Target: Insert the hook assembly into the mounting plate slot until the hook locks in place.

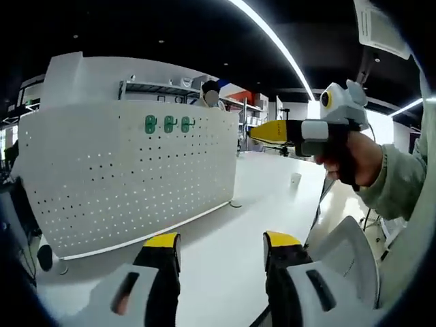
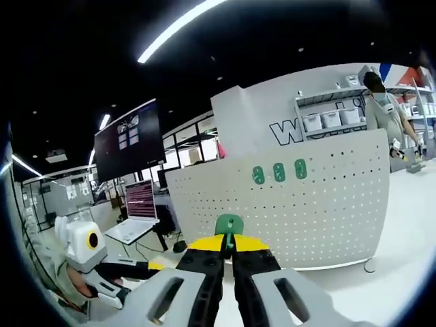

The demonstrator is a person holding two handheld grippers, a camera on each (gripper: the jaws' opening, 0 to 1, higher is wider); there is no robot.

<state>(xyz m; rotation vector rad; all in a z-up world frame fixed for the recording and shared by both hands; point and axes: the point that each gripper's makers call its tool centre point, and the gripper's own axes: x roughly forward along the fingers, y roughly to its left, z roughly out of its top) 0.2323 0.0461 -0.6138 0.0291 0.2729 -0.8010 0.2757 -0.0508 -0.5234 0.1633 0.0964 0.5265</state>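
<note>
A white pegboard [image 1: 129, 177] stands upright on the white table [image 1: 266, 197], and three green hooks [image 1: 167, 124] hang in a row near its top. My left gripper [image 1: 221, 240] is open in front of the board, nothing between its yellow-tipped jaws. My right gripper [image 1: 262, 133] comes in from the right, held by a hand [image 1: 354, 160], level with the board's top edge. In the right gripper view, my right gripper [image 2: 229, 243] is shut on a green hook [image 2: 229, 225], a little below the three hung hooks [image 2: 278, 172] on the pegboard [image 2: 327, 204]. My left gripper [image 2: 85, 246] shows at lower left.
A small white object [image 1: 295, 178] sits far back on the table. A dark monitor [image 2: 129, 139] and a laptop [image 2: 139, 208] stand left of the board. A person [image 2: 383, 109] stands behind it by shelves [image 2: 334, 119].
</note>
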